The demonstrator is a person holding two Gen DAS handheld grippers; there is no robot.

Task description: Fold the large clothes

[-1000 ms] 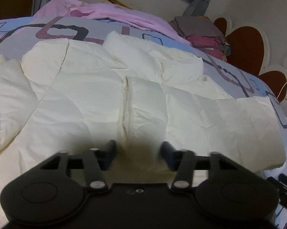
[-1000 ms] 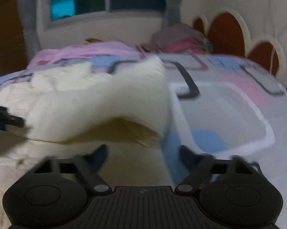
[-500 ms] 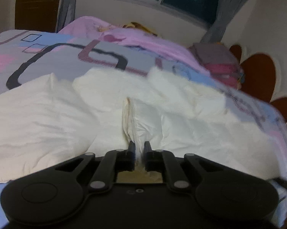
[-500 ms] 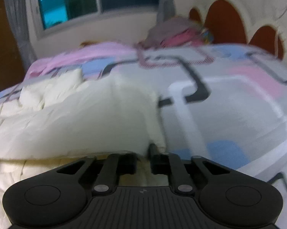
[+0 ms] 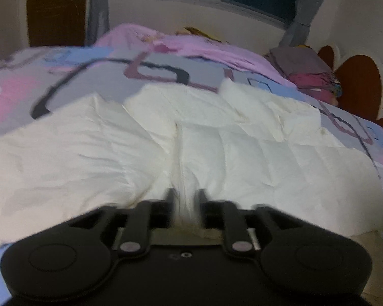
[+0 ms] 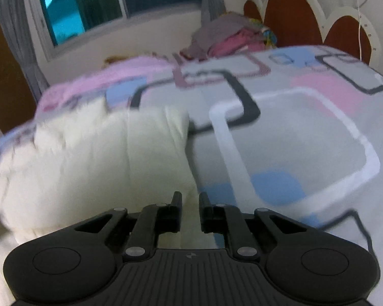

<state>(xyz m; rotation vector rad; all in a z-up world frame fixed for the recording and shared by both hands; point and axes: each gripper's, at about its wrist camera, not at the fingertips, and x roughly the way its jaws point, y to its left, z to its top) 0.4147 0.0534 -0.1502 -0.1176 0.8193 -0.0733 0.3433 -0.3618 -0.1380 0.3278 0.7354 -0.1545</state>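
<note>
The padded jacket (image 5: 191, 148) lies spread on the bed (image 6: 293, 132). Behind it lies a blanket (image 5: 191, 43); a clothes pile (image 5: 311, 74) sits right, by the headboard (image 6: 290, 17).

The white padded jacket (image 6: 94, 168) is smeared by blur and cut off at the left edge; whether the right gripper (image 6: 190, 204) pinches it is unclear.

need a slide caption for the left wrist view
Left tool with a bunched fold of the white padded jacket between its fingers, on a patterned bed cover.

Cream-white quilted jacket (image 5: 242, 158), grey bedcover (image 6: 280, 132) with pink, blue, black rounded squares, black grippers
</note>
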